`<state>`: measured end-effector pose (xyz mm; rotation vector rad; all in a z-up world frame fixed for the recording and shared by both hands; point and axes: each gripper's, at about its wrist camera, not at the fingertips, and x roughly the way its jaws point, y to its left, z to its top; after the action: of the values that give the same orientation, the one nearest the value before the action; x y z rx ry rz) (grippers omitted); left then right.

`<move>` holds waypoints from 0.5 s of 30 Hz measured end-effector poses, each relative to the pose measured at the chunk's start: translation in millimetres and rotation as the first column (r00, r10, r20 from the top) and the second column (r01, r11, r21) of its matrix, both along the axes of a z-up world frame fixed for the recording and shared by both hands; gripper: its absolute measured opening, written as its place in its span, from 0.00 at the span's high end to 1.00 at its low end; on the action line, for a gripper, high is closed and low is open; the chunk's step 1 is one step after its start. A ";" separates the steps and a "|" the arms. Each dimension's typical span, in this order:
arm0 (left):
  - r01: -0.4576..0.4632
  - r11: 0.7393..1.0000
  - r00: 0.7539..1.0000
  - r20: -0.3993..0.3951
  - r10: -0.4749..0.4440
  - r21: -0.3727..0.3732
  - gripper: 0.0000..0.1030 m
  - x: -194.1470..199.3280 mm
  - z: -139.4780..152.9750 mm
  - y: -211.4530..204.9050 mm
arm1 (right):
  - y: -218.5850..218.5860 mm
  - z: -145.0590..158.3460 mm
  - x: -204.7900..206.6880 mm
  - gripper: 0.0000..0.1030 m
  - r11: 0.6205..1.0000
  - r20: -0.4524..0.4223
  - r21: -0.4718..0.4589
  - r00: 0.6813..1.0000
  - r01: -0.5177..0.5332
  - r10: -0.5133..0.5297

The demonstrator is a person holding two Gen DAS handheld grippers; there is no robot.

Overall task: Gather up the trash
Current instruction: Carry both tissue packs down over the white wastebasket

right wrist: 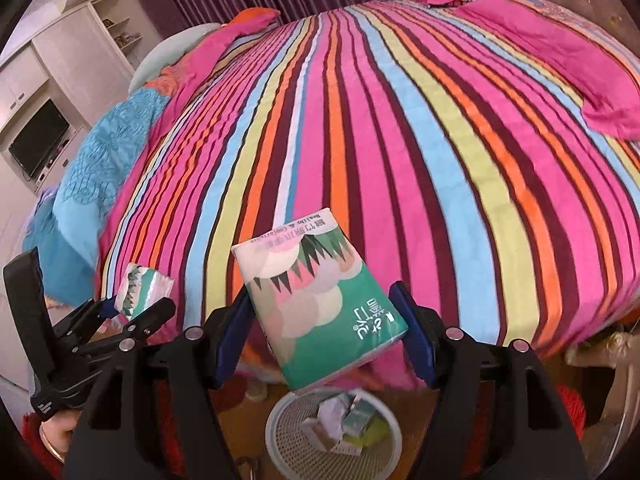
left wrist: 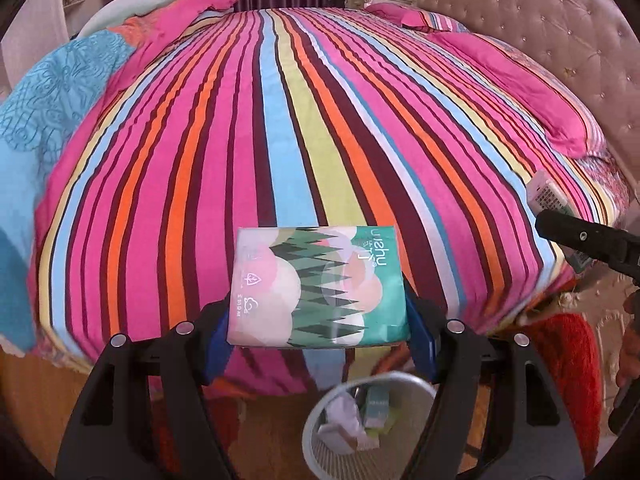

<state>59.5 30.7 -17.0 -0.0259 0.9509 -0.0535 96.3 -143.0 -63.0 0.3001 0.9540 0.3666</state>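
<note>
My left gripper [left wrist: 318, 320] is shut on a green and pink tissue pack [left wrist: 318, 286], held level over the bed's edge, above and behind a white mesh waste basket [left wrist: 320, 446] with paper and small boxes in it. My right gripper [right wrist: 322, 316] is shut on a second tissue pack [right wrist: 320, 300], tilted, right above the same basket [right wrist: 280, 436]. The left gripper also shows at the left of the right wrist view [right wrist: 132, 308] with its pack [right wrist: 140, 286]. The right gripper's finger [left wrist: 588, 240] and part of its pack [left wrist: 546, 196] show at the right of the left wrist view.
A bed with a striped cover [left wrist: 320, 120] fills both views. Pink pillows [left wrist: 520, 76] and a tufted headboard [left wrist: 540, 8] lie to the right, a blue blanket [left wrist: 48, 120] to the left. A red rug [left wrist: 568, 368] lies by the basket. A cabinet with a TV [right wrist: 38, 138] stands far left.
</note>
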 end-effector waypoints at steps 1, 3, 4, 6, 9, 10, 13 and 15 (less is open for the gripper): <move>0.001 1.000 1.000 -0.003 -0.001 -0.004 0.33 -9.2 -1.6 -0.3 | 0.3 -2.4 -6.5 0.37 1.000 -0.005 0.001 1.000 -0.005 0.005; 0.006 1.000 1.000 -0.012 -0.006 -0.010 0.33 -20.1 -4.9 -2.2 | 1.6 -6.9 -18.9 0.37 1.000 -0.017 0.003 1.000 -0.010 0.010; 0.012 1.000 1.000 -0.017 -0.012 -0.007 0.33 -28.8 -7.9 -3.7 | 2.3 -8.7 -25.4 0.37 1.000 -0.023 0.007 1.000 -0.012 0.012; 0.020 1.000 0.999 -0.025 -0.020 -0.002 0.33 -38.5 -11.4 -6.5 | 4.4 -12.6 -37.8 0.37 1.000 -0.038 0.011 0.999 -0.019 0.020; 0.029 1.000 0.999 -0.045 -0.029 0.003 0.33 -54.8 -19.1 -10.5 | 5.6 -20.0 -54.5 0.37 1.000 -0.062 0.007 0.998 -0.022 0.022; 0.032 0.999 0.998 -0.054 -0.032 0.001 0.33 -61.1 -22.4 -12.0 | 4.9 -22.7 -58.7 0.37 1.000 -0.072 0.011 0.997 -0.020 0.021; 0.046 0.999 0.996 -0.076 -0.046 0.001 0.33 -74.1 -29.4 -16.3 | 3.5 -32.7 -70.5 0.37 1.000 -0.118 0.024 0.993 -0.009 0.012; 0.053 0.999 0.994 -0.092 -0.054 -0.005 0.33 -80.7 -32.8 -17.6 | 3.2 -40.0 -78.1 0.37 0.999 -0.158 0.047 0.987 -0.002 0.009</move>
<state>-21.2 13.1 -49.8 -0.0051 1.0443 -0.1038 18.3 -139.8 -103.1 0.3735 1.1031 0.3749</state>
